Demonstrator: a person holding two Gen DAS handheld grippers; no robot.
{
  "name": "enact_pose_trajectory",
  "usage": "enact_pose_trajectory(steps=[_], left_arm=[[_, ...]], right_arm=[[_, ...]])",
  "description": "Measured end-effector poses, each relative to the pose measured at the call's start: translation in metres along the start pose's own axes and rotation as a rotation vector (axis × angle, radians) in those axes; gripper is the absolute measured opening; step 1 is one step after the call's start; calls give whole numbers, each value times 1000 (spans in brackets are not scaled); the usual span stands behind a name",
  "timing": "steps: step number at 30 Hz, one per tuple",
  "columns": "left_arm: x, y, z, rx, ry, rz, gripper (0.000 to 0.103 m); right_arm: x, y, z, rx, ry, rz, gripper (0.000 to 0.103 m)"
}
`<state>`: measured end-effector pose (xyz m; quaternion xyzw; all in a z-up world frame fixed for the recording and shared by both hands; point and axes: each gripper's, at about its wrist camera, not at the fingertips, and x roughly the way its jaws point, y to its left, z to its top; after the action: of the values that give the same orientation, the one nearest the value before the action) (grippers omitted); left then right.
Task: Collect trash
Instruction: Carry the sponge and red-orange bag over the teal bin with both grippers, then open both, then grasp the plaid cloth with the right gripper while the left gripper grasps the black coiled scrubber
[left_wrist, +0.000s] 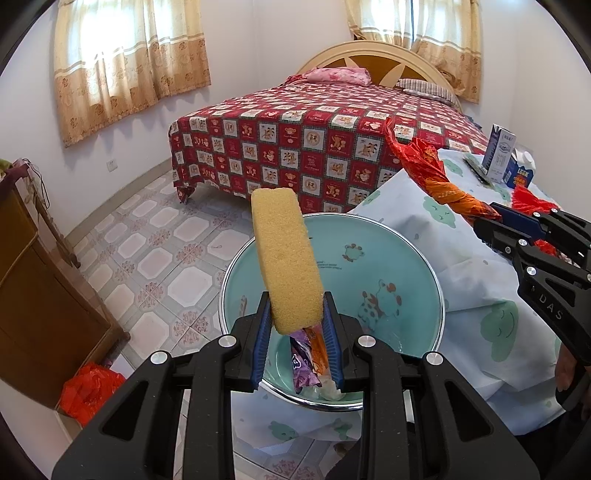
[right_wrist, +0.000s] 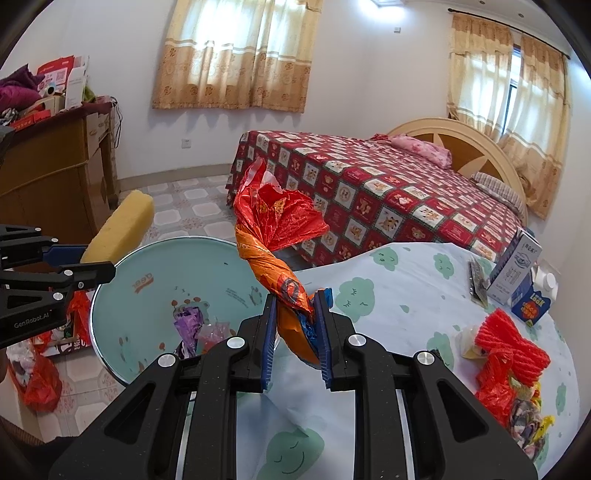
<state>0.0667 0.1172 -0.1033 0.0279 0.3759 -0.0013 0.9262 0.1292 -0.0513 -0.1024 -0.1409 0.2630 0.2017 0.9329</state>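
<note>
My left gripper (left_wrist: 295, 317) is shut on a yellow sponge (left_wrist: 286, 258) and holds it upright above a teal basin (left_wrist: 406, 258). The basin holds purple and orange wrappers (left_wrist: 308, 354). My right gripper (right_wrist: 295, 325) is shut on a twisted orange-red plastic wrapper (right_wrist: 273, 236), held over the table edge beside the basin (right_wrist: 110, 288). The right gripper (left_wrist: 491, 221) also shows at the right of the left wrist view with the wrapper (left_wrist: 428, 173). The left gripper (right_wrist: 103, 269) and sponge (right_wrist: 122, 229) show at the left of the right wrist view.
The table (right_wrist: 399, 295) has a cloud-print cloth. On it lie a red foam net (right_wrist: 513, 343), mixed wrappers (right_wrist: 524, 413), a milk carton (right_wrist: 517, 269) and a blue box (right_wrist: 532, 302). A bed (right_wrist: 388, 195) stands behind. A wooden cabinet (left_wrist: 33, 280) and red bags (left_wrist: 88, 387) are on the left.
</note>
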Motion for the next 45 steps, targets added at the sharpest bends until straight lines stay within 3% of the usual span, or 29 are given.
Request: enact_pose_trajectory(steps=[20, 26, 29, 32, 33, 40, 45], left_arm=[[3, -3, 0, 1, 3, -8, 27], [-1, -12, -2, 14, -6, -33, 28], [-1, -15, -3, 20, -11, -24, 48], [0, -15, -3, 16, -4, -26, 50], [0, -14, -3, 13, -4, -23, 58], [6, -15, -9, -13, 25, -14, 68], [9, -29, -17, 11, 47, -15, 74]], right_arm=[[-1, 4, 0, -12, 0, 6, 21], [2, 11, 1, -39, 18, 45, 22], [3, 12, -2, -41, 18, 57, 34], [2, 9, -4, -32, 21, 50, 38], [2, 7, -5, -27, 22, 45, 39], [-19, -19, -24, 26, 24, -17, 42], [-52, -78, -55, 159, 47, -157, 45]])
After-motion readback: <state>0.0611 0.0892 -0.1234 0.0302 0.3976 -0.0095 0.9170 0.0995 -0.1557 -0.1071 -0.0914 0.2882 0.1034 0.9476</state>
